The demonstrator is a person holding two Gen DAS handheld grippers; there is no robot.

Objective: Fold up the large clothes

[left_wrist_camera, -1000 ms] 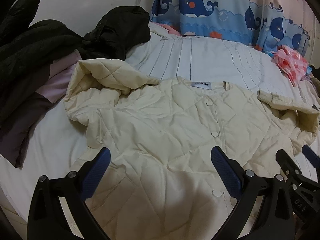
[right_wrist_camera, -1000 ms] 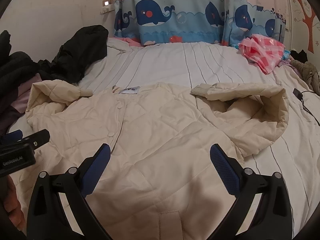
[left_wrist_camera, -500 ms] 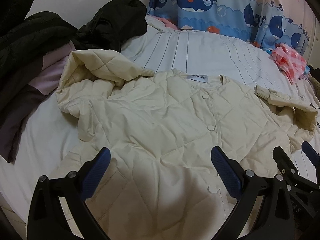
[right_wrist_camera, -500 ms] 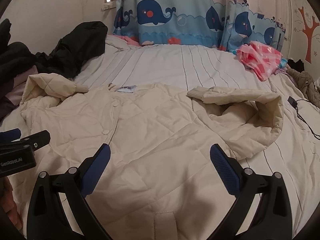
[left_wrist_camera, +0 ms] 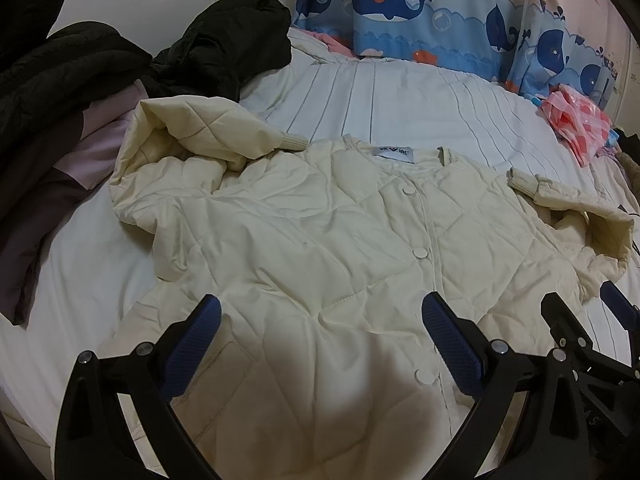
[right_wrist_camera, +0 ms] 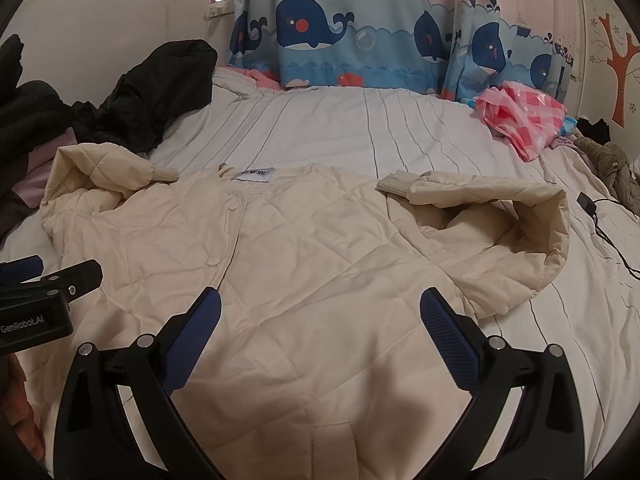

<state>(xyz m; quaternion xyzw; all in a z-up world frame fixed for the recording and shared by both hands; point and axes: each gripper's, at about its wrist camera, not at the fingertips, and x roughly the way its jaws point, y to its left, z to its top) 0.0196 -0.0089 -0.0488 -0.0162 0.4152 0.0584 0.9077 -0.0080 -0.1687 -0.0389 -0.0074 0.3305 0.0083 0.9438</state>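
Both hand-held grippers have drawn back slightly from the cream jacket (left_wrist_camera: 320,240), jaws remaining spread.

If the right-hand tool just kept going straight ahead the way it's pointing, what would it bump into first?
Most likely the cream jacket: the open right tool points down across its front panel, so it should meet that fabric before the bed beyond. Depth is hard to judge here.

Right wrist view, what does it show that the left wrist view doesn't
Only the right wrist view shows the tree wall sticker and the person's hand. Only the left wrist view shows the jacket's lowest button. Both share the cream jacket, sleeves folded inward, the black coat, pink bag and whale curtain. Both grippers hover open.
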